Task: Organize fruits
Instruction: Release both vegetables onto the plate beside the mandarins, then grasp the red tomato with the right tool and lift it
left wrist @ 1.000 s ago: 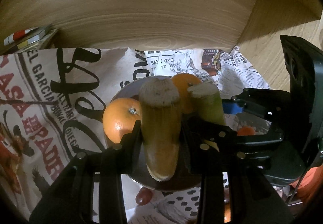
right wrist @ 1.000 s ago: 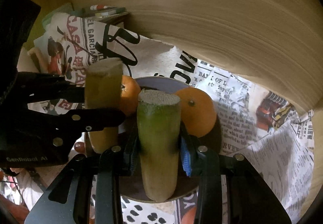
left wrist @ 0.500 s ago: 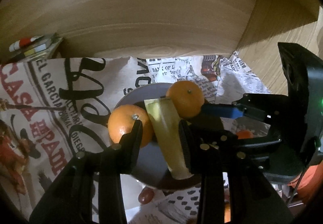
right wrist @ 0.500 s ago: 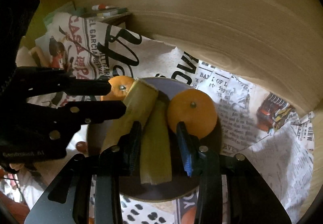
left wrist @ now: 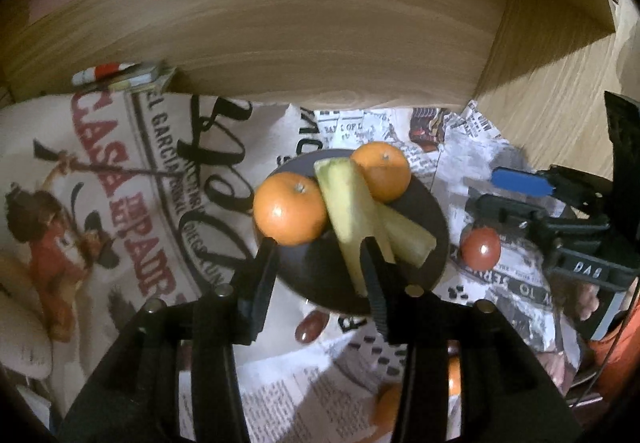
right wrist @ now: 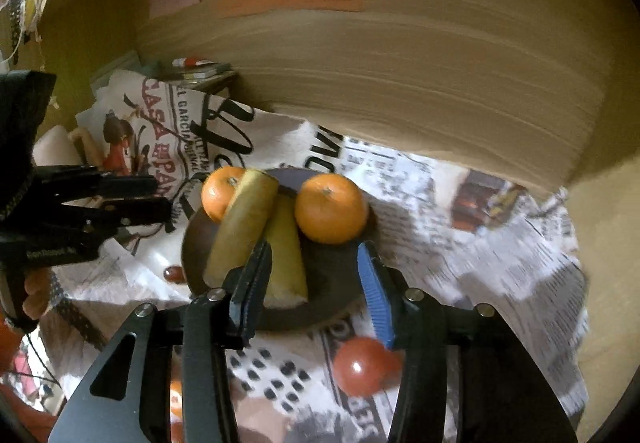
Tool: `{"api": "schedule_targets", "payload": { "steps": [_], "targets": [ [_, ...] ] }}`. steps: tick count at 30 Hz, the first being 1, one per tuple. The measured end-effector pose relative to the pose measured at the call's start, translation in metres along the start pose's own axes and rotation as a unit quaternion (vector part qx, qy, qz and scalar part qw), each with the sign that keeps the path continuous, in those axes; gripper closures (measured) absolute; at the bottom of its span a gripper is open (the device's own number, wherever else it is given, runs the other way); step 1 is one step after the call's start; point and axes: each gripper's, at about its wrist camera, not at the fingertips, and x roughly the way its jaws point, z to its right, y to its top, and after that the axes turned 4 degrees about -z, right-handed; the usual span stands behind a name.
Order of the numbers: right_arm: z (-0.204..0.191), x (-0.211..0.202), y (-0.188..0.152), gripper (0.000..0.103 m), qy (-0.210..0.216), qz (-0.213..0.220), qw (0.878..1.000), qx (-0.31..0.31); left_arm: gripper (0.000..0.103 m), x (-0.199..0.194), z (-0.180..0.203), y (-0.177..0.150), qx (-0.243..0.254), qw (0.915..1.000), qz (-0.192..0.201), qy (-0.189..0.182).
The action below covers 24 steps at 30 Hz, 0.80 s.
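Just let go of both sugarcane pieces [left wrist: 352, 211] onto the dark plate [right wrist: 336, 283] between the oranges [right wrist: 331, 208]. Left hand-held gripper [left wrist: 320, 263] and right hand-held gripper [right wrist: 316, 271] now apart, empty; tomato [right wrist: 358, 365] probably next.

Dark plate [left wrist: 436, 219] crowded: 2 oranges [left wrist: 290, 208] [right wrist: 331, 208] flank 2 crossed sugarcane pieces [right wrist: 244, 227], leaving bare plate only at its near rim. Wooden wall [left wrist: 320, 55] blocks the far side. Tomato [left wrist: 480, 248] and grape [left wrist: 311, 326] obstruct the newspaper [right wrist: 500, 263] beside the plate
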Motion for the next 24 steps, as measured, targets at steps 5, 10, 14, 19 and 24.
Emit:
{"api": "schedule_targets", "payload": {
  "steps": [5, 10, 14, 19, 24],
  "targets": [
    [0.016, -0.001, -0.025, 0.055, -0.024, -0.023, 0.999, 0.020, 0.046, -0.002, -0.001, -0.019, -0.006, 0.9999, -0.006, 0.010],
    [0.029, 0.008, -0.047, 0.049, -0.030, -0.051, 0.997, 0.044, 0.038, 0.000, -0.005, -0.037, -0.017, 0.9996, -0.015, 0.018],
    [0.032, 0.020, -0.057, 0.049, -0.032, -0.074, 0.996, 0.046, 0.036, 0.004, -0.007, -0.046, -0.027, 0.9992, -0.027, 0.012],
    [0.033, 0.033, -0.059, 0.049, -0.030, -0.090, 0.994, 0.046, 0.031, 0.008, -0.006, -0.054, -0.022, 0.9989, -0.035, 0.023],
    [0.032, 0.038, -0.063, 0.057, -0.026, -0.100, 0.994, 0.045, 0.031, 0.020, -0.013, -0.056, -0.023, 0.9982, -0.046, 0.030]
  ]
}}
